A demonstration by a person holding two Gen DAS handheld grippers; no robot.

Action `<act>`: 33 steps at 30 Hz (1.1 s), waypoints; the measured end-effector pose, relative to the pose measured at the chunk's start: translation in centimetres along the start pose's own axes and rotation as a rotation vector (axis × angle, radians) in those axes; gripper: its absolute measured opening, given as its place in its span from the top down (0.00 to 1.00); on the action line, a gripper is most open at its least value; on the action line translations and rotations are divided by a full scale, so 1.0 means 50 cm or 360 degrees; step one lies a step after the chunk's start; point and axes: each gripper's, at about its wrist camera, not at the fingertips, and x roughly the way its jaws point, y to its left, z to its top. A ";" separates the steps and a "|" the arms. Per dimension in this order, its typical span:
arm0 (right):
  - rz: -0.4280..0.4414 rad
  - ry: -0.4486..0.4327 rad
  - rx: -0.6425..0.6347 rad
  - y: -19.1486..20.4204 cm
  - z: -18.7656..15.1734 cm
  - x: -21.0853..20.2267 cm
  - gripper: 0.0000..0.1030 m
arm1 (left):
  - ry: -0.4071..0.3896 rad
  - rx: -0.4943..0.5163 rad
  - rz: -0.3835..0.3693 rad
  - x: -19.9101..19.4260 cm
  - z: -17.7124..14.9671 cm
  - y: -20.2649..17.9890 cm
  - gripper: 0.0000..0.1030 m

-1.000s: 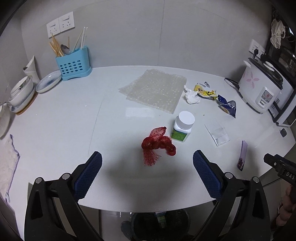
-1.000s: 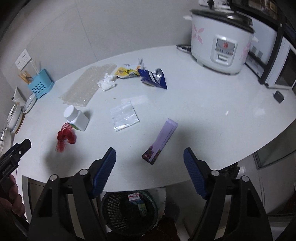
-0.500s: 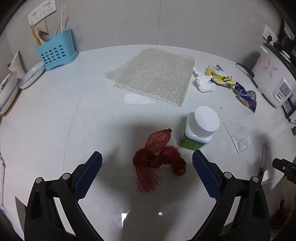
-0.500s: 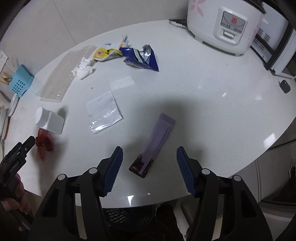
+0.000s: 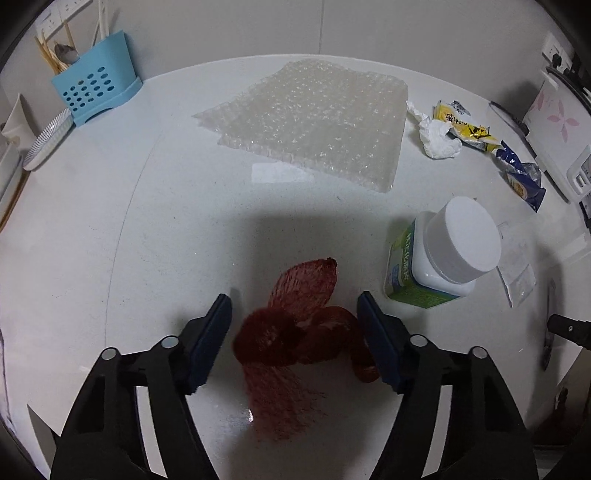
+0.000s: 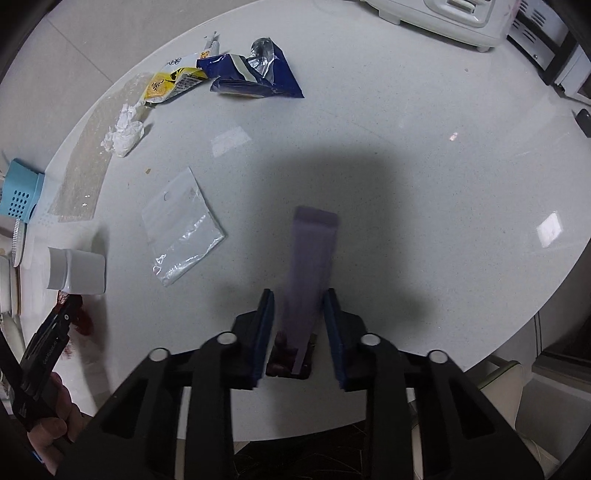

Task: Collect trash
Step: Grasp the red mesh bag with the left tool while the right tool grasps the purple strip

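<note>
A crumpled red mesh net bag lies on the white counter, between the fingers of my left gripper, which is open around it; the right pad touches the mesh. A long purple wrapper lies between the fingers of my right gripper, open with narrow gaps on both sides. Other trash: a bubble wrap sheet, a white pill bottle, a clear plastic bag, a crumpled tissue, a yellow wrapper and a blue wrapper.
A blue utensil holder and a plate stand at the back left. A white rice cooker stands at the back right. The counter's front edge curves close to my right gripper.
Both grippers have moved forward and down to the counter and narrowed. The left one now straddles the red net bag, the right one straddles the purple wrapper.
</note>
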 end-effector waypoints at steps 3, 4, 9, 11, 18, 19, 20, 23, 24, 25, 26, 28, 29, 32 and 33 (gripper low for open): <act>-0.0004 0.0019 0.0009 0.001 0.003 0.003 0.83 | -0.0024 0.0021 0.0032 -0.006 -0.007 -0.001 0.52; 0.0002 0.0024 0.0017 0.000 0.005 0.004 0.84 | -0.0028 0.0022 0.0037 -0.008 -0.008 -0.001 0.60; 0.0005 0.0022 0.0019 0.001 0.012 0.006 0.87 | -0.0033 0.0006 -0.0006 -0.014 -0.011 0.008 0.87; -0.0001 0.0018 0.0009 0.002 0.015 0.006 0.88 | -0.0052 -0.0004 -0.0014 -0.020 -0.014 0.013 0.87; -0.0006 -0.0042 -0.0041 0.006 0.008 -0.021 0.89 | -0.0116 -0.0009 -0.0013 -0.058 -0.019 0.028 0.87; -0.0007 -0.0053 -0.0051 0.007 0.006 -0.026 0.89 | -0.0120 -0.0011 -0.0015 -0.063 -0.020 0.029 0.87; -0.0007 -0.0059 -0.0060 0.009 0.004 -0.031 0.89 | -0.0134 -0.0017 -0.0021 -0.072 -0.022 0.031 0.87; -0.0028 -0.0096 -0.0098 0.015 -0.002 -0.053 0.89 | -0.0155 -0.0054 -0.0062 -0.094 -0.029 0.037 0.87; -0.0035 -0.0117 -0.0112 0.018 -0.004 -0.062 0.89 | -0.0163 -0.0060 -0.0073 -0.102 -0.032 0.039 0.87; -0.0044 -0.0137 -0.0126 0.025 -0.009 -0.071 0.89 | -0.0170 -0.0062 -0.0079 -0.110 -0.036 0.040 0.87; -0.0049 -0.0155 -0.0139 0.030 -0.012 -0.078 0.89 | -0.0177 -0.0062 -0.0087 -0.117 -0.038 0.043 0.87; -0.0051 -0.0189 -0.0163 0.042 -0.024 -0.094 0.89 | -0.0186 -0.0058 -0.0114 -0.135 -0.047 0.048 0.87; -0.0058 -0.0203 -0.0168 0.042 -0.029 -0.099 0.89 | -0.0189 -0.0050 -0.0131 -0.143 -0.051 0.050 0.87; -0.0087 -0.0270 -0.0205 0.067 -0.055 -0.122 0.89 | -0.0211 -0.0009 -0.0167 -0.166 -0.065 0.054 0.87; -0.0084 -0.0291 -0.0223 0.078 -0.066 -0.131 0.89 | -0.0217 0.0005 -0.0170 -0.173 -0.069 0.055 0.87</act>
